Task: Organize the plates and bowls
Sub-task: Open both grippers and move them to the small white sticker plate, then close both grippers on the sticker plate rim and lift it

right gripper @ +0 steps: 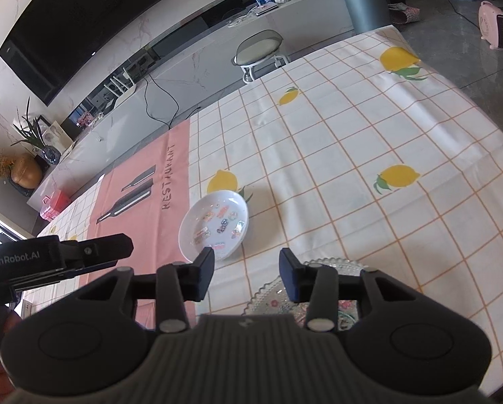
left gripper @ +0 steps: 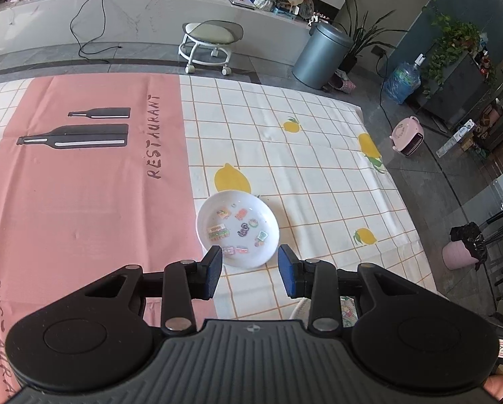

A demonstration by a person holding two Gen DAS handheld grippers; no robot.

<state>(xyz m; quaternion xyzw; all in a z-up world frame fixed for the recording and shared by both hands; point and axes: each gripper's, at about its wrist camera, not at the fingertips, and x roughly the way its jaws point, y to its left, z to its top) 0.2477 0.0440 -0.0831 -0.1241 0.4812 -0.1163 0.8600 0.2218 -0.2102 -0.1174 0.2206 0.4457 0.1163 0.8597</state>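
Two dishes are in play, and the one that matters first is the white plate [left gripper: 238, 229], which lies directly ahead of your left gripper [left gripper: 250, 271], in the lower middle of the left wrist frame; its near rim sits just between the two blue pads, a little beyond them. This gripper is wide apart and holds nothing. The plate is round, so it has no long axis; it is shallow, glossy, probably ceramic or melamine, with small colourful pictures on its floor and a smooth raised rim that may slip under the pads. In the right wrist frame the same plate [right gripper: 214, 224] is ahead and to the left of your right gripper [right gripper: 246, 274], which also stands wide and empty. Directly under this right gripper, at the lower middle of the frame, lies a clear glass dish [right gripper: 271, 294] with a beaded, scalloped edge. Both rest on a soft tablecloth [left gripper: 319, 155], pink and checked with lemons.
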